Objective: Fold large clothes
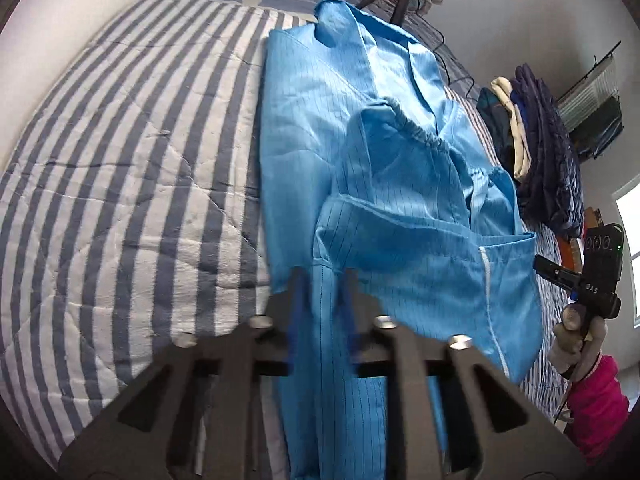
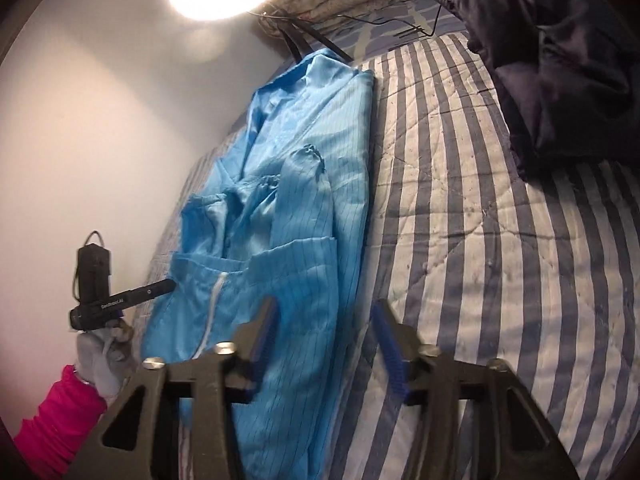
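While the left tongs (image 1: pixel 320 276) are clamped on the hem of the blue coat (image 1: pixel 360 140), which stretches away ahead of them on the striped bed (image 1: pixel 120 160), close the open right tongs (image 2: pixel 324 320) over the coat edge lying between them before lifting both ends together.

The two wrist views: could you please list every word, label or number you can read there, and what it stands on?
"GenRobot.AI": white print on the left hand-held gripper, blurred, best reading.
"AS": end of a white marking on the right hand-held gripper; the rest is unreadable.
Blue coat, striped quilt: no text visible.
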Action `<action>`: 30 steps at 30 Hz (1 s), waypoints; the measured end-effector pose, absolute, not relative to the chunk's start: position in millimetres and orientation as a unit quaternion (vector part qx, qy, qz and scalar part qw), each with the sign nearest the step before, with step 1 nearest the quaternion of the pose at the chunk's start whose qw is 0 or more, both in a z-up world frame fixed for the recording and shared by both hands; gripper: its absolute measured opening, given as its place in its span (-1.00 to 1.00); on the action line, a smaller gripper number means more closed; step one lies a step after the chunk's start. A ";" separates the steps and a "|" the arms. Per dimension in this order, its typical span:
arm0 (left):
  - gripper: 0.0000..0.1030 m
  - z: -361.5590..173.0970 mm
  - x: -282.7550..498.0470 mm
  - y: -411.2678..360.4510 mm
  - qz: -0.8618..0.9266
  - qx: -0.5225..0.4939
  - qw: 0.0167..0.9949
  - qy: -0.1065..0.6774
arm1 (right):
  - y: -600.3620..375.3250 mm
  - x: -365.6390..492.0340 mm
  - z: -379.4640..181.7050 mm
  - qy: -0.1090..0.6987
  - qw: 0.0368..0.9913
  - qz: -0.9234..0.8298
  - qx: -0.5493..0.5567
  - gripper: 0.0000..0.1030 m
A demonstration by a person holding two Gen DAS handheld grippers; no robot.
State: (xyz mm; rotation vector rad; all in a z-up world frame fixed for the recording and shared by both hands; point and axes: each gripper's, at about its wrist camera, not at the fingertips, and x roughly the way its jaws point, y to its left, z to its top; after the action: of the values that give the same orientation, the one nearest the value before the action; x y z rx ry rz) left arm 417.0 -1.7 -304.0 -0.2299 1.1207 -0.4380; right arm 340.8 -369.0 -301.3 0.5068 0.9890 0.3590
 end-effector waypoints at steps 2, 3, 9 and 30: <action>-0.93 -298.5 411.9 2.7 -0.201 -0.104 0.827 0.514 | -364.1 344.7 -299.3 0.466 0.837 0.172 0.231 -0.69; -0.95 -296.8 410.4 4.9 -0.199 -0.101 0.830 0.511 | -360.8 346.1 -297.5 0.466 0.839 0.171 0.223 -0.79; -0.97 -298.1 399.6 15.3 -0.171 -0.093 0.846 0.496 | -324.2 360.7 -282.0 0.467 0.860 0.166 0.121 -0.99; -0.62 -309.2 403.1 -48.6 -0.151 0.019 0.865 0.478 | -270.6 353.7 -287.0 0.433 0.895 0.105 -0.030 -0.47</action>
State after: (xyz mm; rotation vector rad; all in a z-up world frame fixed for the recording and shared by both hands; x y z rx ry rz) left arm 403.1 -48.6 -309.2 0.0391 1.0022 -0.3154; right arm 353.7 -270.6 -287.0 -0.0626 0.8980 0.2176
